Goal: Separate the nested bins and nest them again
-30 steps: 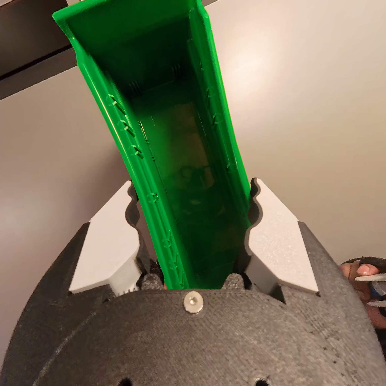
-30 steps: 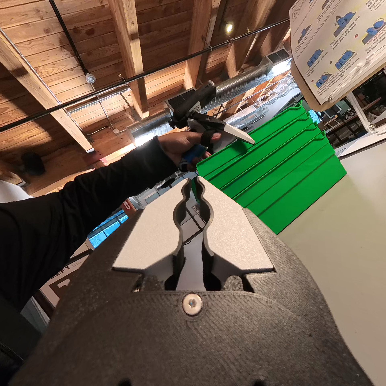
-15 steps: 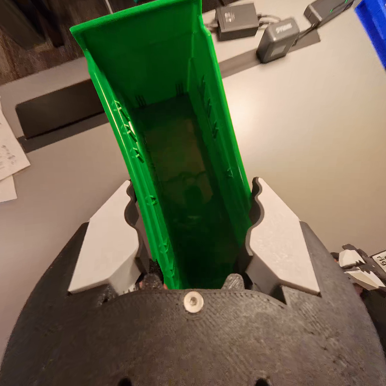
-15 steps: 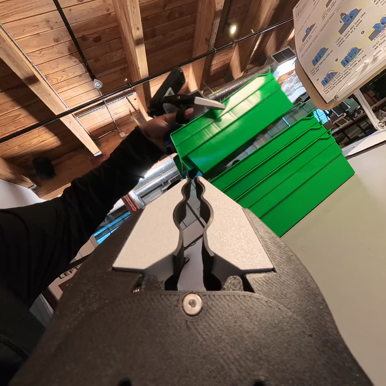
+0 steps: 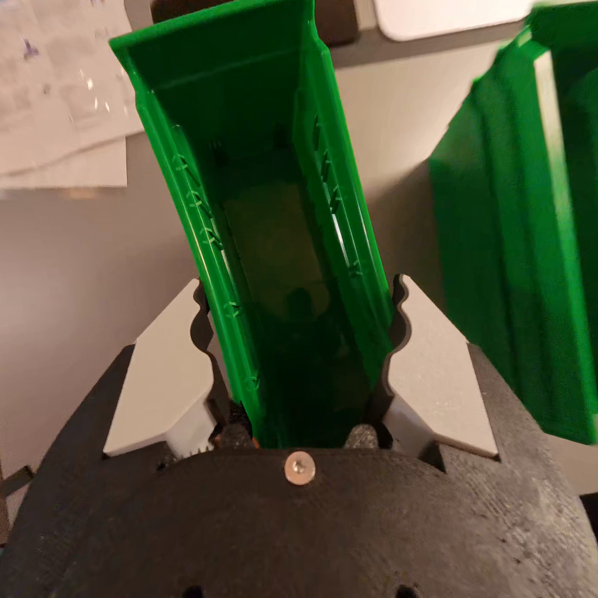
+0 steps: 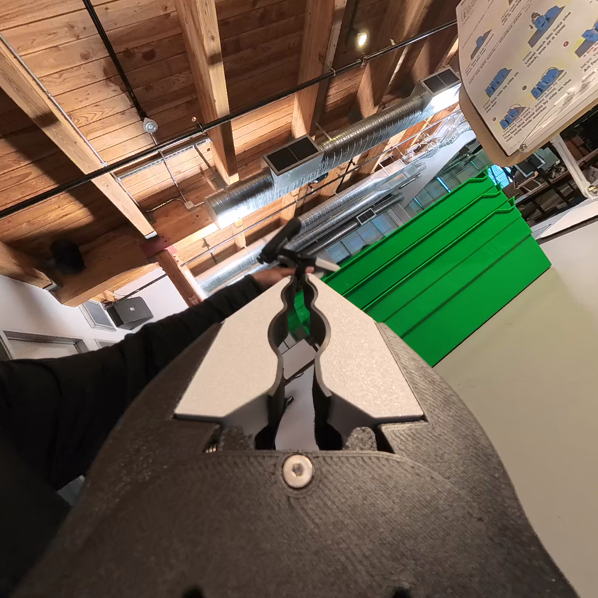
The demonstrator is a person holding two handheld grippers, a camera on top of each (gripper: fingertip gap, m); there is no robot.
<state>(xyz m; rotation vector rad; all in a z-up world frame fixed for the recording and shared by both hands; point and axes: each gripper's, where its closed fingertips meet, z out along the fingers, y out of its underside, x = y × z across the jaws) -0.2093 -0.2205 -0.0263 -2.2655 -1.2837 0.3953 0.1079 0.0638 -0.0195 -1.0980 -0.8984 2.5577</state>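
Moved: since the earlier frames we see the left gripper (image 5: 299, 310) swing its green bin (image 5: 259, 181) down from above the stack, so it now hangs over the table (image 5: 64, 275) just left of the nested stack (image 5: 517, 226); papers (image 5: 58, 97) come into view at upper left.
Held bin, look: long, narrow, bright green plastic, open top facing us, stepped rims along both long walls, small moulded ticks on those rims, a dark glossy floor.
Held bin, place: lengthwise between the left fingers (image 5: 168, 356), its near end deep in the gripper's throat, its far end pointing away (slightly blurred).
Left claw: spread wide, both pads pressed on the bin's outer long walls.
Right claw: the right gripper (image 6: 299, 291) has its fingertips together with nothing between them; it points upward beside the stack (image 6: 453, 291).
Stack, look: same green, rims stepped one over another, standing on the pale table (image 6: 517, 420).
Stack count: three rims, perhaps four, show in the right wrist view; we cannot tell the exact number.
Bins apart from the stack: one.
Grippers: two, and the left one (image 6: 307, 262) shows far off in the right wrist view, held by a hand (image 6: 275, 275) on a black sleeve (image 6: 129, 356).
Overhead: an instruction sheet (image 6: 534, 64) at upper right, wooden beams (image 6: 207, 81) and metal ducts (image 6: 323, 168).
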